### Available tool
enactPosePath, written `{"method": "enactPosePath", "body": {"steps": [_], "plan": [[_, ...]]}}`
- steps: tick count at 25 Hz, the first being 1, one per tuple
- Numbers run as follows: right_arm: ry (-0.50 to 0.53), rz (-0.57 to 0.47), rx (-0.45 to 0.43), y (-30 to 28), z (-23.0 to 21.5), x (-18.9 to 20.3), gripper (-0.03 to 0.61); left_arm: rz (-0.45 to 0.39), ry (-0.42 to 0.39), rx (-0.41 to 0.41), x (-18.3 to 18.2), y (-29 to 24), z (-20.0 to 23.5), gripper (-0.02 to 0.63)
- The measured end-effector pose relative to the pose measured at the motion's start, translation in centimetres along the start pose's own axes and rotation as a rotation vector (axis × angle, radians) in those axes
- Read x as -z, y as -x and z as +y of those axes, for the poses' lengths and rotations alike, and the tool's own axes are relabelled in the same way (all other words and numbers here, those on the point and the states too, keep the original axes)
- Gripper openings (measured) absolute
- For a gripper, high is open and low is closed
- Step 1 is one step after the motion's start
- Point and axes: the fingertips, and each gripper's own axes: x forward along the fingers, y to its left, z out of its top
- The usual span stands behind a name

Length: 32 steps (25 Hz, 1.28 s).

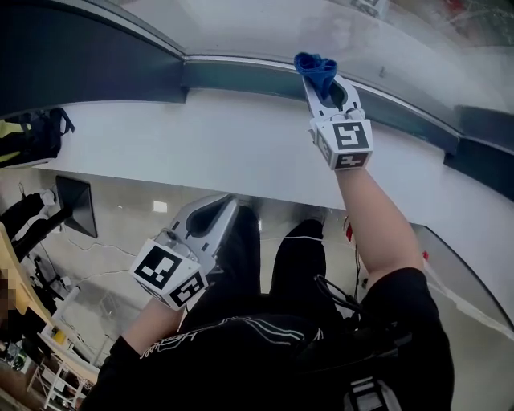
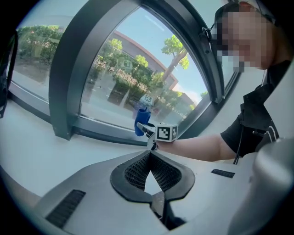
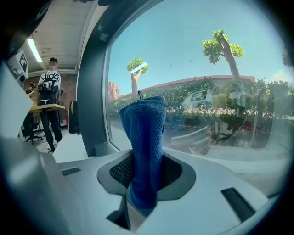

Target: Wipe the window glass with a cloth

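At the lower left of the head view, the left gripper (image 1: 218, 210) hangs well back from the window, its jaws closed on nothing. At upper centre, the right gripper (image 1: 323, 80) is the nearer one. Its jaws clamp the blue cloth (image 3: 144, 147), which stands lengthwise out of them toward the window glass (image 3: 206, 69) just ahead; contact is unclear.

Cloth (image 1: 315, 67) in R tongs (image 1: 318, 80) at window glass (image 1: 241, 24); L tongs (image 1: 223, 207) below-left.
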Motion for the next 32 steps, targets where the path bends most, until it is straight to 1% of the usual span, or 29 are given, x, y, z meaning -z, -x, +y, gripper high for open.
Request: {"method": "enactPosePath", "body": {"steps": [6,11,17,21,27,32], "plan": [[-0.008,0.018,0.066,5.4,-6.7,2.6,0.094,0.035,-0.016,0.047,1.2,-4.4,-5.0,0.005],[-0.024,0.043,0.155,10.3,-13.2,5.4,0.094,0.052,-0.042,0.088,1.6,-8.2,-9.2,0.005],[-0.034,0.066,0.258,15.6,-20.3,8.2,0.094,0.078,-0.062,0.116,2.7,-11.7,-13.0,0.005],[-0.093,0.074,0.356,19.2,-25.5,9.6,0.094,0.091,-0.063,0.130,3.0,-13.6,-14.9,0.005],[-0.219,0.084,0.523,24.8,-32.7,12.3,0.094,0.104,-0.076,0.158,2.9,-16.1,-17.5,0.005],[-0.272,0.085,0.627,28.7,-36.8,13.7,0.094,0.117,-0.084,0.169,3.1,-17.3,-18.8,0.005]]}}
